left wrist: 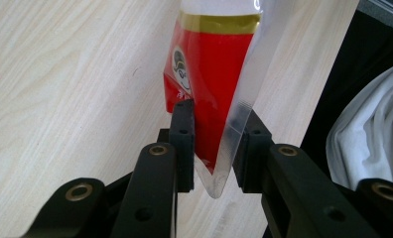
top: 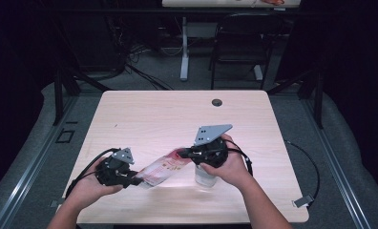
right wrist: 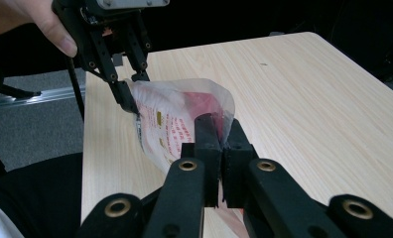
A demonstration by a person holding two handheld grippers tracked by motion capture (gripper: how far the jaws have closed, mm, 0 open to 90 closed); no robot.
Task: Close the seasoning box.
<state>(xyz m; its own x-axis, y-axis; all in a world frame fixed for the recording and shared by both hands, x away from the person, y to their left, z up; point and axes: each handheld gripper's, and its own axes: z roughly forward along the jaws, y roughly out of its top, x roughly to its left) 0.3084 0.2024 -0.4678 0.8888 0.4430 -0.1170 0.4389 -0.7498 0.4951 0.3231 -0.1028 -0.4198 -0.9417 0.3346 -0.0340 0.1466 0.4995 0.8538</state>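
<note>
Dark floor, cables and a folding chair [top: 239, 43] ring a pale wooden worktop [top: 168, 114], bare apart from what the two hands are working on near its front edge. Stretched between them, lifted off the wood, is a red-and-clear plastic pouch [top: 161, 168]. The left gripper [top: 133, 180] has the pouch's near-left corner between its jaws; in the left gripper view that corner [left wrist: 212, 148] sits between the pads, which stand a little apart around the thin film, one pad against the red face and the other just behind the clear seam, so it reads as a light pinch. The right gripper [top: 184, 153] is clamped nearly fully closed on the opposite, far-right end of the pouch; in the right gripper view its jaws meet on the film [right wrist: 184, 124] with no gap visible. Under the right hand stands a clear container [top: 205, 176], a jar or cup, partly hidden by that hand, so its opening cannot be made out. My reading is that the pouch is being held taut at both ends, either to tear it open or to tilt it toward the container. The next move would call for a firm hold at both ends while pulling apart or tipping, with the pouch's mouth kept over the container so nothing spills onto the worktop.
</note>
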